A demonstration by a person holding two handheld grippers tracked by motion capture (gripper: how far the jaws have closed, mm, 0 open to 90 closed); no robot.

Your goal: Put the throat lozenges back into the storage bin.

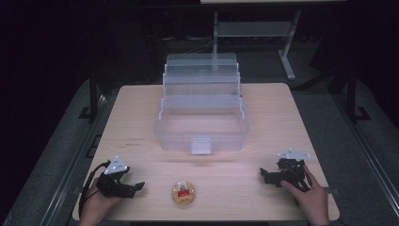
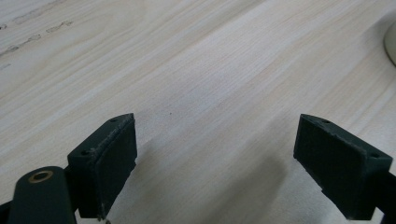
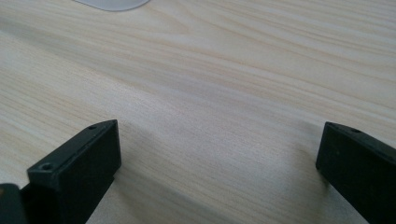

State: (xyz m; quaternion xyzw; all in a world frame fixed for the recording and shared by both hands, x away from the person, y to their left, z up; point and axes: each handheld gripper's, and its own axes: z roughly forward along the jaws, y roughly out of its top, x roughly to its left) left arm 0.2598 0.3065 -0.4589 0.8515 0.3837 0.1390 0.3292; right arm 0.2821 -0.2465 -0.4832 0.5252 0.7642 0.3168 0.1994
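A small round container (image 1: 183, 193) lies on the table (image 1: 263, 113) close to the front edge, a little left of the middle. It looks like a shallow clear tub with a see-through lid, with something yellowish and a red piece inside; what exactly is in it I cannot tell. Behind it, in the middle of the table, stands a big clear plastic box (image 1: 201, 134) with its stepped trays opened toward the far edge.

The left gripper (image 1: 136, 187) rests near the front left corner, its jaws wide apart with bare wood between them, and it points toward the container. The right gripper (image 1: 263, 175) rests near the front right corner, its jaws also wide apart and holding nothing.

I judge that the container is light and quite stiff, but its smooth plastic wall may slip between the pads, and the lid may pop off if it is pressed hard. The best hold seems to be across the round side wall, low and near the widest part, with a gentle squeeze. The left gripper is nearer, so it is the natural one to take it
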